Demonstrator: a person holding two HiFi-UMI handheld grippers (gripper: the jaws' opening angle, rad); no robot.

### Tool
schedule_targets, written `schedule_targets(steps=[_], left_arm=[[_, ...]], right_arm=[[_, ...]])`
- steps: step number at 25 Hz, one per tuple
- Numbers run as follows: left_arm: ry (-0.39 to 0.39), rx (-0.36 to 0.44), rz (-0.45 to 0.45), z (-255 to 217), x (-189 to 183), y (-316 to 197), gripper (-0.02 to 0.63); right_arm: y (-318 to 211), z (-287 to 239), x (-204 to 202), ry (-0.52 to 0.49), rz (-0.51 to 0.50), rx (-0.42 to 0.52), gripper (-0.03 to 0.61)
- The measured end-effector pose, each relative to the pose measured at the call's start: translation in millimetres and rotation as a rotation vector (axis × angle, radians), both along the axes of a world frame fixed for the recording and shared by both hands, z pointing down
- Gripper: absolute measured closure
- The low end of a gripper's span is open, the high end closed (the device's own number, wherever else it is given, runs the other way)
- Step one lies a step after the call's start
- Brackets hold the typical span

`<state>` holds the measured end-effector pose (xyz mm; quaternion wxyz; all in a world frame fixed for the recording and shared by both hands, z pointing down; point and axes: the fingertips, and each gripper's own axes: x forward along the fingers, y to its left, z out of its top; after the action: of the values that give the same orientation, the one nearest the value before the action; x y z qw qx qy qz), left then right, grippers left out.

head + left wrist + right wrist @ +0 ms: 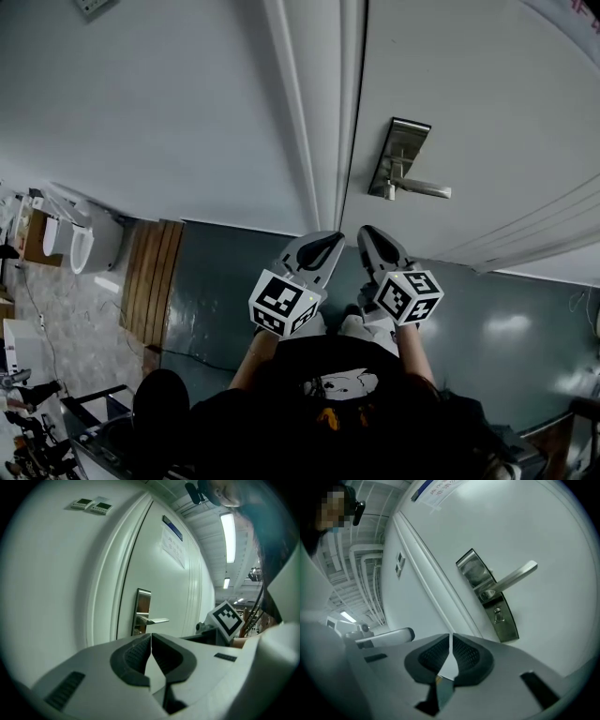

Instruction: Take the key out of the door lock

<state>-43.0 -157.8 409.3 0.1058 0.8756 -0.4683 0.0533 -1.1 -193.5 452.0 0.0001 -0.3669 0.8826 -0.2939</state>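
Observation:
The white door carries a steel lock plate (405, 155) with a lever handle (424, 190). In the right gripper view the plate (486, 594) stands ahead and to the right, with a small metal piece at the keyhole (498, 616) below the lever (513, 577); whether it is a key I cannot tell. The left gripper view shows the plate (142, 611) straight ahead at a distance. My left gripper (330, 240) and right gripper (367, 232) are side by side below the handle, apart from the door. Both are shut with nothing between the jaws.
The door frame (317, 112) runs left of the lock. Wall switches (92, 505) sit high on the left wall, and a paper notice (172, 546) hangs on the door. A slatted wooden panel (150, 277) and white fixtures (84, 244) are on the floor at the left.

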Motion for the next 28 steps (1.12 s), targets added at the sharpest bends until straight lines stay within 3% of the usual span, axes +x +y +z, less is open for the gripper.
schedule_targets(steps=[10,13,16,28], left_arm=[[0.003,-0.003,0.114,4.9,3.3,-5.3,0.603],[0.006,-0.001,0.15,6.5,6.9,-7.1,0.604],[0.013,0.003,0.187,6.2,10.6,-6.6,0.604],[0.023,0.021,0.254,8.3,17.2,-17.3,0.603]], right_arm=[[-24.1,13.9,22.2,0.02,0.142,-0.027,0.566],[-31.3,21.6,28.7,0.017,0.169,-0.051,0.517],[-37.1,25.7,35.8,0.019,0.217,-0.062,0.515],[-70.6,42.9,51.9,-0.193,0.335,-0.19,0.462]])
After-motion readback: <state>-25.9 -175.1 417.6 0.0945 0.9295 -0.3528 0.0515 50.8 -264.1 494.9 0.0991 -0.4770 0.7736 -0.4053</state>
